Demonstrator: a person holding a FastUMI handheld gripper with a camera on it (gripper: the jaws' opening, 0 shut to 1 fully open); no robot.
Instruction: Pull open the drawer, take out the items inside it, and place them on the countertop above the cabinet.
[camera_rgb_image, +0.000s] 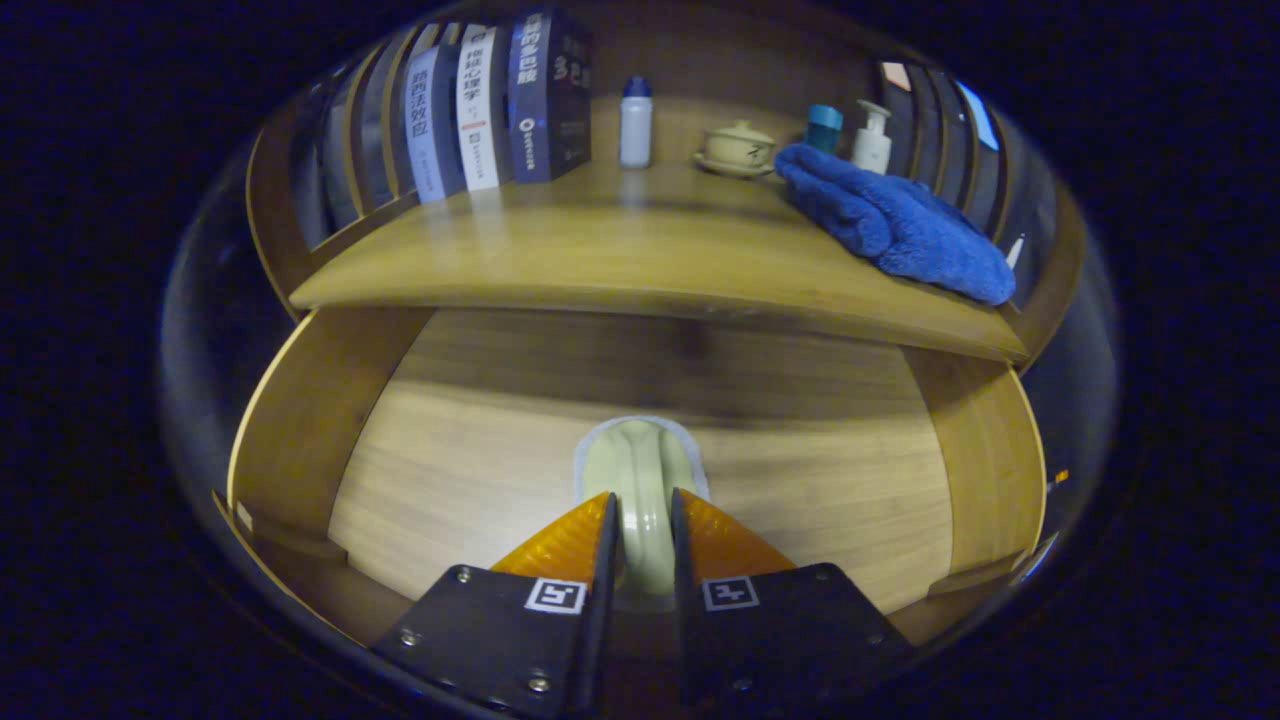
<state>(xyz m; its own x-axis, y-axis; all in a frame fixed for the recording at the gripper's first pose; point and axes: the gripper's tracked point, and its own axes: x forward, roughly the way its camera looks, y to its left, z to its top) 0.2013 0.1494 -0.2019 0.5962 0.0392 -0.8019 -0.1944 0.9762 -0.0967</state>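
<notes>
Gripping: the hand-held gripper (642, 520) has its two fingers drawn narrow onto a pale green object (640, 480), one finger pressing on each side of it.
Pale green object: smooth and rounded, with a ridge down its middle and a thin light rim; what it is I cannot tell. It sits inside the open drawer (300, 420) and reaches a little beyond the fingertips.
Open drawer: pulled out, its wooden floor bare around the pale green object; its two side walls stand well apart from that object, one on each side.
Desk (620, 260): the wooden top above the drawer, its front edge beyond the pale green object and higher.
Blue towel (895, 225): crumpled on the desk, beyond the pale green object and off to its right, near the desk's right end.
Books (495, 100): a row standing upright on the desk, beyond the pale green object and to its left.
White bottle (635, 122): upright with a blue cap, just right of the books, almost straight beyond the pale green object.
Lidded cup (738, 150): cream coloured, on a saucer, between the white bottle and the blue towel.
Teal container (824, 126): behind the blue towel's far end.
Pump bottle (872, 138): white, just right of the teal container, also behind the towel.
</notes>
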